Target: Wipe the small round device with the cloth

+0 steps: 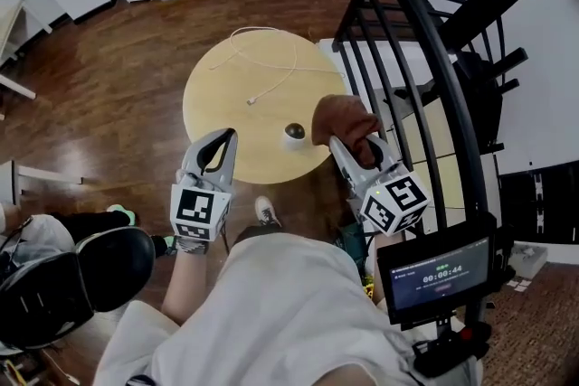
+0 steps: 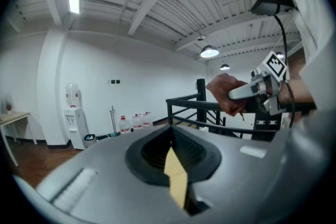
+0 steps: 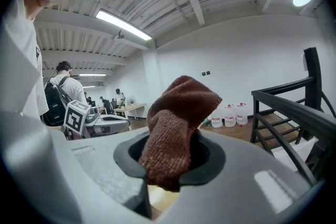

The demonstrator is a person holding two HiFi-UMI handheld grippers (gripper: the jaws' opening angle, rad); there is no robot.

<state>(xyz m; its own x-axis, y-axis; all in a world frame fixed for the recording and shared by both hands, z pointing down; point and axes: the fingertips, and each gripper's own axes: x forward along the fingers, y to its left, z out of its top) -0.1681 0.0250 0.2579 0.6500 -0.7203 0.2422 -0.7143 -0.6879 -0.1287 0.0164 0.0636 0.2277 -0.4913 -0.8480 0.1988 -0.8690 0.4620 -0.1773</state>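
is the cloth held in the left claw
No, the brown cloth is clamped in the right claw, while the left claw holds nothing.

The head camera looked steeply down from above. Both gripper cameras faced level outward, close behind their jaws. All shared the black metal railing (image 3: pixel 294 107).

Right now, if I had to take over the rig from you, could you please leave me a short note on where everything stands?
Left gripper: shut, empty, at the near edge of the round table.
Right gripper: shut on the brown cloth, which bunches up out of the jaws.
Small round device: on the table near its near edge, just left of the cloth in the head view; I cannot tell if they touch. A white cable lies beyond it.
Done: cloth in grip, beside the device.
Left: bring the cloth onto the device and wipe it; the left gripper could probably steady it.
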